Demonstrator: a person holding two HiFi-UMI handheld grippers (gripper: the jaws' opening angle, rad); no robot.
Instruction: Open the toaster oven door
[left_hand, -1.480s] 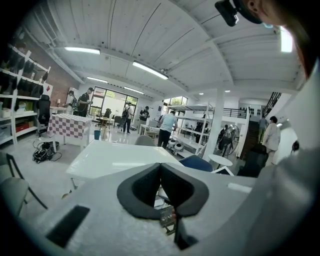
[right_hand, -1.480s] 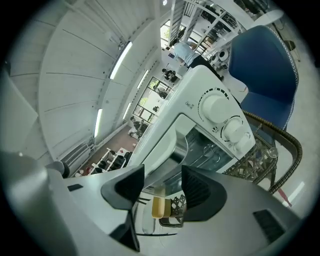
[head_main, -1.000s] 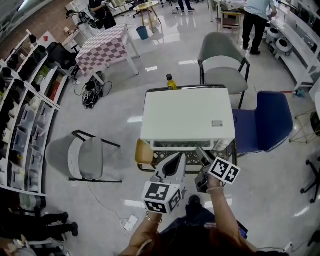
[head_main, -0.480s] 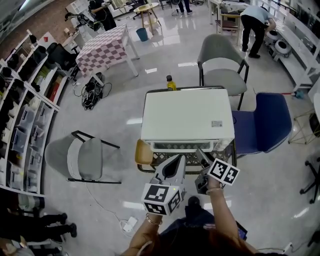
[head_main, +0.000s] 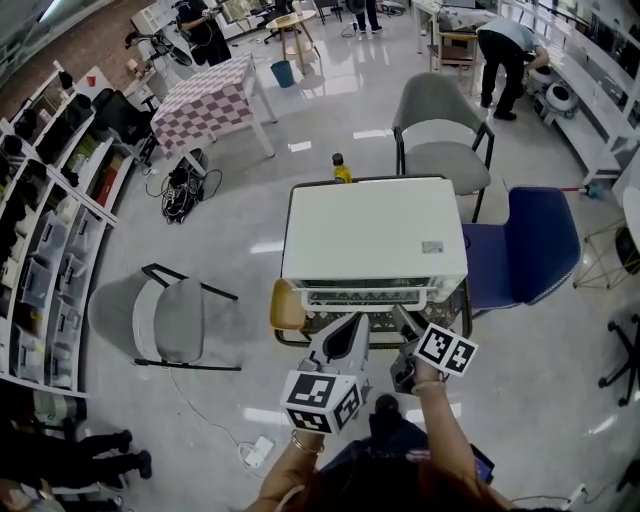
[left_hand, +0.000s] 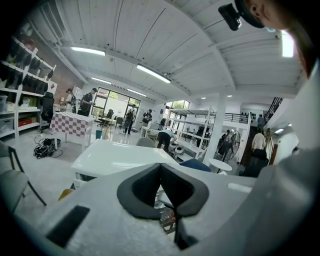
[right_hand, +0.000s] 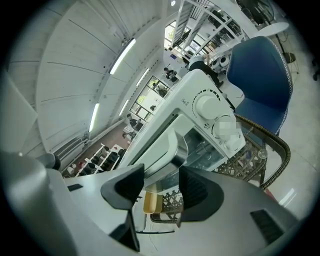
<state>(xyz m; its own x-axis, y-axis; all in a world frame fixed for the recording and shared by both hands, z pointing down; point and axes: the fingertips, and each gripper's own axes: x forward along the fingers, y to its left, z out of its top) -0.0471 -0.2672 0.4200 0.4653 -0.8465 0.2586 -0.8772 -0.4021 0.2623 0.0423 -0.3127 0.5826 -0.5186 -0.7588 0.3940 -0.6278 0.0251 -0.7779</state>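
The white toaster oven (head_main: 375, 235) stands on a wicker stand (head_main: 325, 320) right in front of me. Its glass door (right_hand: 200, 147) is tilted a little way out at the top, and the control knobs (right_hand: 206, 106) show to its right. My right gripper (head_main: 405, 320) is at the front edge of the oven, its jaws shut on the door handle (right_hand: 175, 150), which passes between the black pads (right_hand: 196, 187). My left gripper (head_main: 352, 328) hangs just left of it, below the door, jaws shut and holding nothing (left_hand: 160, 172).
A blue chair (head_main: 525, 245) stands close on the oven's right and a grey chair (head_main: 440, 120) behind it. A yellow bottle (head_main: 341, 166) sits on the floor at the back. A tipped grey chair (head_main: 165, 315) lies to the left, and a yellow stool (head_main: 286, 305) beside the stand.
The oven door has tipped slightly outward: more of its front grille shows below the top panel. Both grippers have stayed almost where they were.
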